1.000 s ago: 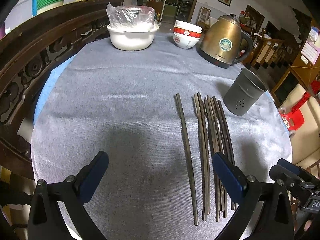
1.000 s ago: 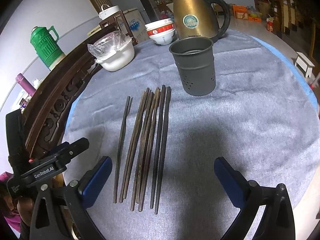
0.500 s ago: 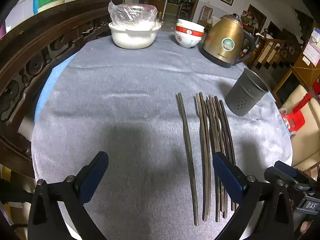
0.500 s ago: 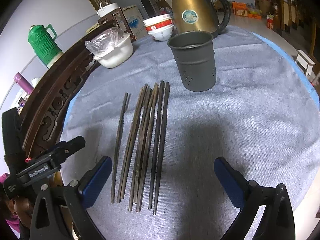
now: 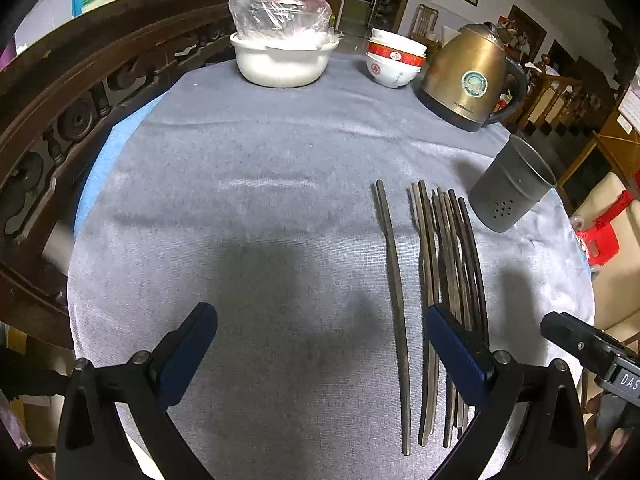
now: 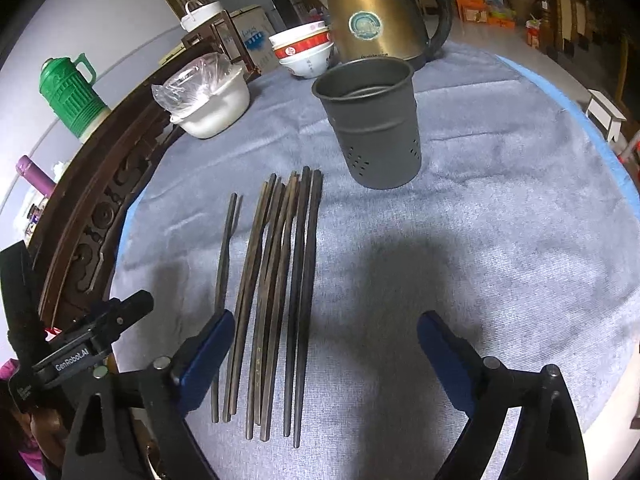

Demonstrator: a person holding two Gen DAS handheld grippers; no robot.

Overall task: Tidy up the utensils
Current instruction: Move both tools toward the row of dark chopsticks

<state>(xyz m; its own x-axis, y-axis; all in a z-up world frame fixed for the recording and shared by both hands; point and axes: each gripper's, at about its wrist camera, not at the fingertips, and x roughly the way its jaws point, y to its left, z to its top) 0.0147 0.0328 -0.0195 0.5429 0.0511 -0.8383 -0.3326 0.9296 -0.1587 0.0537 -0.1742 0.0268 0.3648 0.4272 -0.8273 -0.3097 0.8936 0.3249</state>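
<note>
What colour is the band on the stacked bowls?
Red, on the white bowls; clearest in the right wrist view.

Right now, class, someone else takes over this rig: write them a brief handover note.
Left gripper: open, empty, above the cloth. Right gripper: open, empty, above the near ends of the chopsticks.
All chopsticks lie flat on the grey tablecloth, one pair slightly apart on the left.
The grey holder stands upright beyond them, nothing visible inside.
Done: nothing yet. Left: put every chopstick into the holder.
</note>
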